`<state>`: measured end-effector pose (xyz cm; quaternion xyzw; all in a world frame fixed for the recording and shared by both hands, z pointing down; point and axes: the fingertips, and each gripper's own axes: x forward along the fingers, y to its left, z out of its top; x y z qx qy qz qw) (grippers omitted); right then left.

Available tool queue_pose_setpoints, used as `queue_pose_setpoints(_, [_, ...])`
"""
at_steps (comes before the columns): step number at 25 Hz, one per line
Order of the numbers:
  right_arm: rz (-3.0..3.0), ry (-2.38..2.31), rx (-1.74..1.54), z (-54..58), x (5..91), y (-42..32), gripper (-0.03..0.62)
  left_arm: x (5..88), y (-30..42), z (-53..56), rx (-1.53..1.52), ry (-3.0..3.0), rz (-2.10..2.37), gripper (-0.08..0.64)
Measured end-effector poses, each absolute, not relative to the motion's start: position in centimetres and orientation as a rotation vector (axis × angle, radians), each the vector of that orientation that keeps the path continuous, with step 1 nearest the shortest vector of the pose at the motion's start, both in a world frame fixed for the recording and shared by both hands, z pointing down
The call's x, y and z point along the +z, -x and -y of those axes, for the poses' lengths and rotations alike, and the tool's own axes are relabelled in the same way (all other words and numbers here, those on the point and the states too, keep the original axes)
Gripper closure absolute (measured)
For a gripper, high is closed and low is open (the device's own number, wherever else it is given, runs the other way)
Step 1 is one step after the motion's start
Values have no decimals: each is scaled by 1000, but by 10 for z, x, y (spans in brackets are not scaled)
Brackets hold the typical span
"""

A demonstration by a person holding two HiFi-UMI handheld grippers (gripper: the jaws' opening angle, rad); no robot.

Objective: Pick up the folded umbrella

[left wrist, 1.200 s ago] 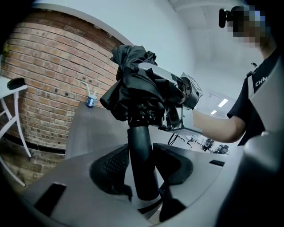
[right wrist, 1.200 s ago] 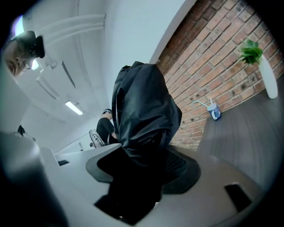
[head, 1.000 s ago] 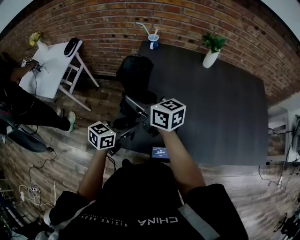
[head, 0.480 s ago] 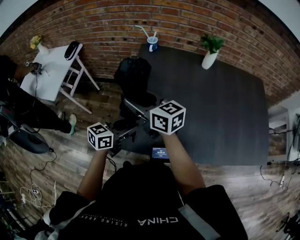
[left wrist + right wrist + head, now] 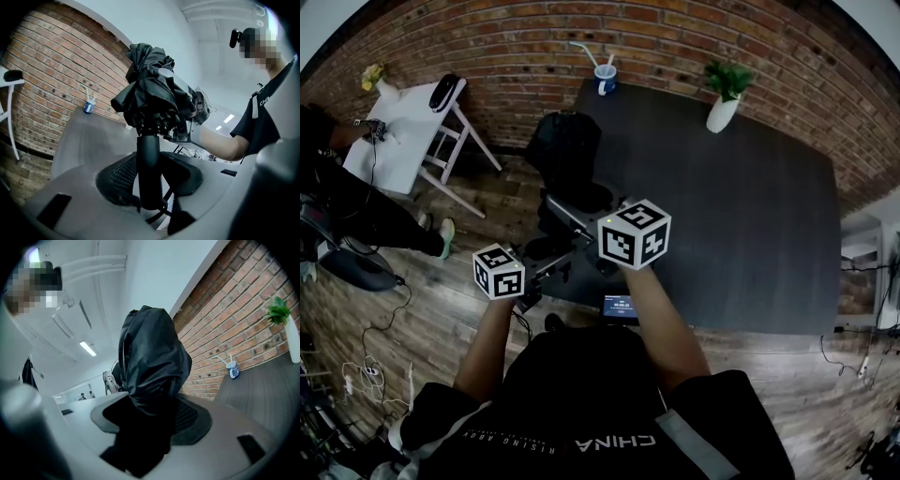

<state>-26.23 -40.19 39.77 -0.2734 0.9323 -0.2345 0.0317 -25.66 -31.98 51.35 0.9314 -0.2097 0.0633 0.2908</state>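
The folded black umbrella (image 5: 568, 155) is held up off the floor in front of the person, between both grippers. Its smooth black handle (image 5: 150, 168) stands between the pads (image 5: 118, 176) of my left gripper (image 5: 150, 174), which press on it from both sides; these jaws have just closed a little on it. The bunched black canopy (image 5: 152, 362) fills my right gripper (image 5: 150, 420), shut on the fabric. In the head view the left gripper (image 5: 539, 281) sits lower left and the right gripper (image 5: 586, 230) sits nearer the dark table.
A dark table (image 5: 741, 206) spreads to the right, with a cup with straws (image 5: 606, 82) and a potted plant (image 5: 724, 105) at its far edge by the brick wall. A white table (image 5: 398, 131) and a seated person (image 5: 342, 202) are at left. Cables (image 5: 366, 375) lie on the wooden floor.
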Motion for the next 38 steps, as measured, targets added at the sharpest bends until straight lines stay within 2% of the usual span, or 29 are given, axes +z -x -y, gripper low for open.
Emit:
queue_pose_setpoints(15, [-2908, 715, -784, 376, 412, 226, 325, 524, 212, 290, 134, -2411, 676, 402])
queue_pose_setpoints(38, [-2958, 733, -579, 198, 374, 285, 325, 497, 268, 127, 89, -2526, 667, 402])
